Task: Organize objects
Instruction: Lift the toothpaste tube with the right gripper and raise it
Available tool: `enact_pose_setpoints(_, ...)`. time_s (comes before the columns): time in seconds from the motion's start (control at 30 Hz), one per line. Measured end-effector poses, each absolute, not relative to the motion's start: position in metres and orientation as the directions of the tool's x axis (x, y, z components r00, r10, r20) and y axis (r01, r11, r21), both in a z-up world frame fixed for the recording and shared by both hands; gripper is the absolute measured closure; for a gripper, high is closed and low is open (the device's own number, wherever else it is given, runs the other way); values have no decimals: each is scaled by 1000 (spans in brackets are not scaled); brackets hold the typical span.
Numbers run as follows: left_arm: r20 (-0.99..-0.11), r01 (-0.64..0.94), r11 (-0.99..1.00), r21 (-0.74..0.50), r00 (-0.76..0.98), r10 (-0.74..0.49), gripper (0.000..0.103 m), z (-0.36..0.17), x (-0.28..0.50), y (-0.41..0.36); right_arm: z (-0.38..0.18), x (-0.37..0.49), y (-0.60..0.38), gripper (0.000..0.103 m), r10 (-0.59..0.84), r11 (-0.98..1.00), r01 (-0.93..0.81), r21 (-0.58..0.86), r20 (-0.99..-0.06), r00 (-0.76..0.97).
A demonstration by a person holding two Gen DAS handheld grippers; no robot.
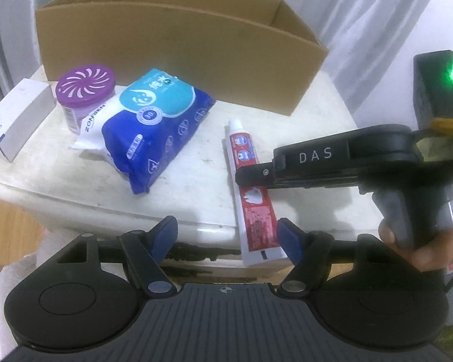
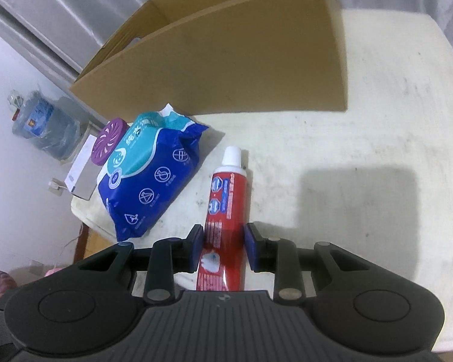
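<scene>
**Toothpaste tube in a narrow pinch: where we could lose it**

We have our right gripper (image 2: 223, 246) closed around the red-and-white plastic toothpaste tube (image 2: 226, 199), which lies flat on the scuffed white tabletop (image 2: 362, 138) with its white cap pointing toward the open brown cardboard box (image 2: 232, 69). The blue pads sit against the tube's two sides at its lower half, near the crimped end rather than the middle. Our left gripper (image 1: 226, 235) hangs released and empty at the table's near edge, just beside the tube's tail.

The main risk, as we judge it, is the soft tube flattening or twisting under the pads, so the cap end droops and slides out once lifted. A grip this far back makes that sag more likely. A drooping cap could also catch on the box's near wall, since the tube must clear that wall to go in.

To the left, the blue plastic pack of wet wipes (image 2: 154, 178) lies near the tube; swinging wide could nudge it into the purple-lidded air-freshener jar (image 1: 86, 86) and the small white carton (image 1: 15, 117) near the table's edge.
</scene>
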State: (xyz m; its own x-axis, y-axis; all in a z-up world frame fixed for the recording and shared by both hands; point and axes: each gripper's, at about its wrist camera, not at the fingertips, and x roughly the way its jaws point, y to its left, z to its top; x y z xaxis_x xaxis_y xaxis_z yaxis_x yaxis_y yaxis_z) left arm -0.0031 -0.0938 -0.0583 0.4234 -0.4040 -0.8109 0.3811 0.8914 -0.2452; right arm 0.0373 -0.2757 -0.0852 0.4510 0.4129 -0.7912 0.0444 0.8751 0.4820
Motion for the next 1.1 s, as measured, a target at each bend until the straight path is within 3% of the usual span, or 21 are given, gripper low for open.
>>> enact_pose_setpoints(0.53,-796,379,881,-283,420,-436,30,-57,-11,-89,-96,32,-298,70,516,778,125,615,-740,431)
enact_pose_setpoints(0.83,-798,407,868,-283,401,-449,35,-62,-9,-97,-91,38,-298,69,486,805,95,586,-743,459)
enact_pose_setpoints(1.1,-800,426,855,-295,379,-465,45,-62,-9,-97,-84,50,-280,65,440,863,22,504,-773,457)
